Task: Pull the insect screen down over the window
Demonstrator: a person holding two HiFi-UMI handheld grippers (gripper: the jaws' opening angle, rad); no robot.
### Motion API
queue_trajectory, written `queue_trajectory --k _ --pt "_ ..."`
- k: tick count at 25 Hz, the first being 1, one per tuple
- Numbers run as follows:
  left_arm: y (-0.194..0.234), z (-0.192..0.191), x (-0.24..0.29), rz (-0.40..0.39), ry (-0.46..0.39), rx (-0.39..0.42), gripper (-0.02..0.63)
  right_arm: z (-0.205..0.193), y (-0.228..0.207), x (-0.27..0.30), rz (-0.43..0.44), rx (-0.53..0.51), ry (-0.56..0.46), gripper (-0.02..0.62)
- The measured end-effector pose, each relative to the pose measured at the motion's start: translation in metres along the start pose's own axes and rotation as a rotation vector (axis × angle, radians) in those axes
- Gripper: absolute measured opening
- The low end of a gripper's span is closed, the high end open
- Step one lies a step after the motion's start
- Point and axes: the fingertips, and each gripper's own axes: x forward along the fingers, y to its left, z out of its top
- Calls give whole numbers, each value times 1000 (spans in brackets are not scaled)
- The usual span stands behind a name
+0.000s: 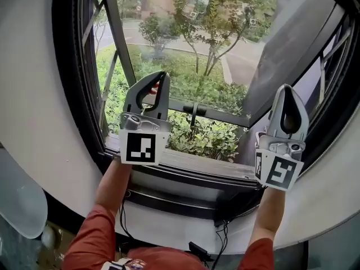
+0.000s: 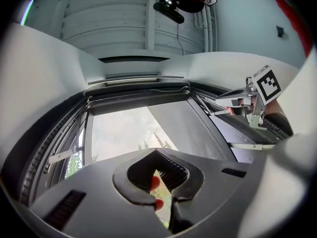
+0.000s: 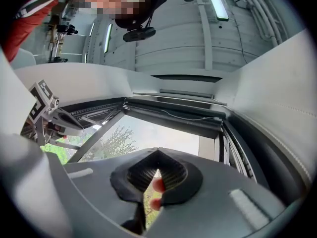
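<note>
Both held up before the open window [image 1: 214, 112], left gripper [image 1: 159, 77] and right gripper [image 1: 287, 90], jaws clenched on nothing.

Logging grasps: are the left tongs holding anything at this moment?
No, the left tongs are closed tip to tip in the left gripper view, with nothing clamped between them.

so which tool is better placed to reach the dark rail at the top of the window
Right, narrowly: the dark rail shows larger and straight above the right tool; for the left tool it looks smaller. Both shut, empty.
</note>
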Motion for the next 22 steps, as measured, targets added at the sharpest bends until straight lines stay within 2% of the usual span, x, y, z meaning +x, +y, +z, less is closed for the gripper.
queue_trajectory --k 8,15,17,19,22 --pt "31 61 48 19 -91 86 6 46 -24 59 12 -158 -70 9" --pt "60 121 90 49 -163 165 6 72 -53 112 7 -316 -34 9" --pt "68 140 104 63 -195 216 6 82 -58 132 5 -343 -62 9" --pt "75 157 121 77 -220 299 6 87 -64 151 3 -421 -68 9" --pt "80 176 148 92 -201 441 6 90 -74 173 11 -540 -31 9"
